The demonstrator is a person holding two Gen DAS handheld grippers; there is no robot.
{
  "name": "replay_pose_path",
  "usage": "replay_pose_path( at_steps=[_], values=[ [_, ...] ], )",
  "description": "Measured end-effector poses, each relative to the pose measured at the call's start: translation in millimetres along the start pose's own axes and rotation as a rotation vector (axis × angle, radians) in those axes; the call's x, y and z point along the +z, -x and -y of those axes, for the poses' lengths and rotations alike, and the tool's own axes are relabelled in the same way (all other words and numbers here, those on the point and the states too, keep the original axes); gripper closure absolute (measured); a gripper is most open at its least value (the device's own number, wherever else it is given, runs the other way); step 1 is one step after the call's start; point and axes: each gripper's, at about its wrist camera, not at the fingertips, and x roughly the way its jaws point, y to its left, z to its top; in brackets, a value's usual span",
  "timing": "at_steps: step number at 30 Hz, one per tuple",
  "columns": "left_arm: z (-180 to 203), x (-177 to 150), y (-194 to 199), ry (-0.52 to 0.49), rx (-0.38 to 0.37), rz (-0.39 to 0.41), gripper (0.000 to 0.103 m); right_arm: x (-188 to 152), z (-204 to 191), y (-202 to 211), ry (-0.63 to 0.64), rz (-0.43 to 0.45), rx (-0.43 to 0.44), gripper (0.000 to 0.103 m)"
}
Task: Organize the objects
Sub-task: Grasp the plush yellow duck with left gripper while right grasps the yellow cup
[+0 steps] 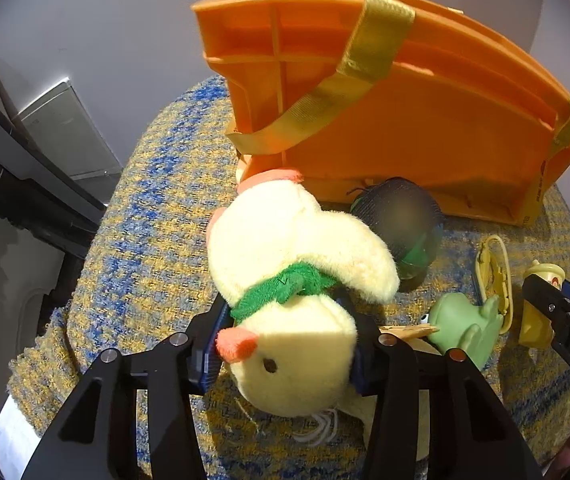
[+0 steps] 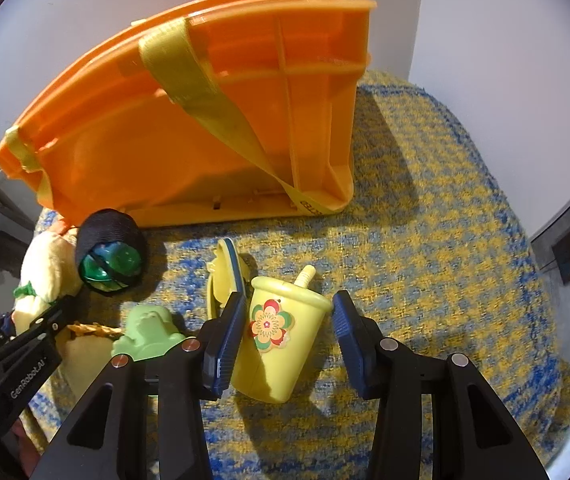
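Plush duck [image 1: 285, 320] squeezed between left fingers [image 1: 213, 344], right fingers [image 2: 229, 332] spread around yellow cup [image 2: 277, 340], orange crate [image 2: 189, 128] behind.

Plain pale wall [image 2: 485, 40] behind a surface covered by a blue-and-yellow woven cloth [image 2: 425, 248], lit with hard shadows

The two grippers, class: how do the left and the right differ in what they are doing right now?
The left gripper is shut on the plush duck; the right gripper is open around the yellow cup. The duck is soft and squeezed; the cup is rigid and tilted. Both grippers have blue pads.
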Motion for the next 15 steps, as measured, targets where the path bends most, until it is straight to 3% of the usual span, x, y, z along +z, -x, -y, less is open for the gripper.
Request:
replay_pose_path(
  at_steps=[15],
  values=[
    [-0.7,6.9,48.8,0.022,-0.026,0.08,0.057,14.4,-0.8,44.1,0.013,0.104,0.016,0.058]
  ],
)
